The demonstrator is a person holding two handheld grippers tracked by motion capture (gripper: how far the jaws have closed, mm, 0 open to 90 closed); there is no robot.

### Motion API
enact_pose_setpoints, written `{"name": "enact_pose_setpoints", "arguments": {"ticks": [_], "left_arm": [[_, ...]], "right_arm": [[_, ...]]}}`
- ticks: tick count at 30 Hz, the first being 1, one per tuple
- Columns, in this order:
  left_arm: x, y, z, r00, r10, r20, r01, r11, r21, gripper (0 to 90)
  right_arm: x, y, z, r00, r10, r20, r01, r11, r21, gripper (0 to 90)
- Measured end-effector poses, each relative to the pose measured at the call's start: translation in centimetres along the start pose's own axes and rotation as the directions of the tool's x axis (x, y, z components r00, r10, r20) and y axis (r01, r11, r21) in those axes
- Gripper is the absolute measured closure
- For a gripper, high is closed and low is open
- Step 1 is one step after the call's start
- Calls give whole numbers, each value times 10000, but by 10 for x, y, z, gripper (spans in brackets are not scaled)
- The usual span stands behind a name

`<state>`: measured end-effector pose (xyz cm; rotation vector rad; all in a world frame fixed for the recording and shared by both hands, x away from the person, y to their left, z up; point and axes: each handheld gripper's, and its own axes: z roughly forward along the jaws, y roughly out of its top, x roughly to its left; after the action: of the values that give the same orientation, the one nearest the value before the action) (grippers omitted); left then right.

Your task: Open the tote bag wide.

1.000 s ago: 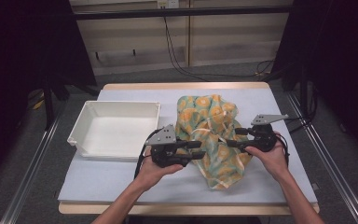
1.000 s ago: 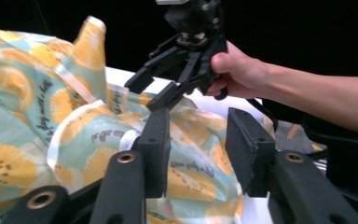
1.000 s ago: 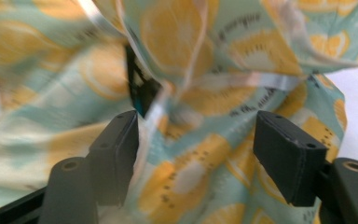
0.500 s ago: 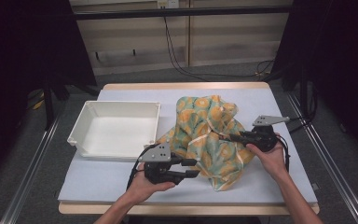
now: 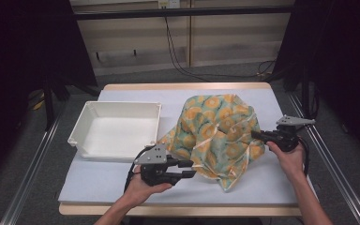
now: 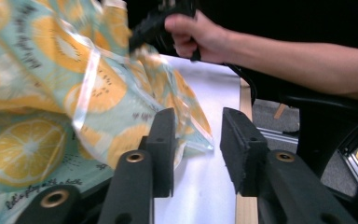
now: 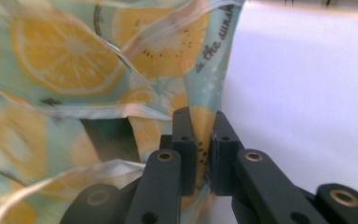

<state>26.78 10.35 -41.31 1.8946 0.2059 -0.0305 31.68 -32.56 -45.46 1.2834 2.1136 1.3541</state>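
A lemon-print cloth is heaped on the right half of the table, its crumpled top raised off the surface and its lower corner trailing toward the front edge. Lemon slices and lines of small lettering are printed on its pale green ground, and a shiny strip is seen along its hems.

The right gripper is held level near the right edge, pointed inward at the cloth's right side. In the right gripper view its jaws are seen clamped on a fold of the cloth, the fabric pinched flat between the two pads; they have just been closing on it.

The left gripper is held low near the front edge, at the cloth's lower left border. In the left gripper view its jaws are seen standing apart, with bare table between them; the cloth's edge is draped just beside and partly behind the left jaw, and no fabric is pressed between the pads. These jaws have just been narrowing, with nothing caught in them.

A white tray is set on the left half of the table, close to the cloth's left edge. The right hand is also seen across the cloth in the left gripper view.
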Motion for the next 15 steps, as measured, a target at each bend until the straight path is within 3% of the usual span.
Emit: {"name": "enact_pose_setpoints", "arguments": {"ticks": [2, 5, 9, 11, 12, 15], "left_arm": [[4, 2, -3, 9999, -34, -107, 31, 9998, -189, 674], [9, 6, -6, 9996, -98, -276, 91, 9997, -245, 670], [17, 11, -6, 9984, -111, -557, 101, 9998, -176, 639], [23, 14, -3, 9973, -180, -711, 154, 9992, -370, 614], [30, 17, 0, 9951, -325, -929, 291, 9988, -386, 609], [37, 20, 5, 9937, -483, -1014, 437, 9979, -468, 593]], "right_arm": [[-2, -9, 11, 9998, 7, 212, -22, 9976, 697, 829], [0, -12, 19, 9996, -34, 278, 3, 9940, 1097, 757], [9, -5, 10, 9998, -201, 71, 195, 9967, 785, 618], [11, -2, 6, 9995, -302, 98, 295, 9974, 658, 591], [18, 2, -5, 9992, -392, 47, 389, 9981, 487, 542], [25, 5, -16, 9986, -517, -87, 519, 9981, 325, 530]]}}
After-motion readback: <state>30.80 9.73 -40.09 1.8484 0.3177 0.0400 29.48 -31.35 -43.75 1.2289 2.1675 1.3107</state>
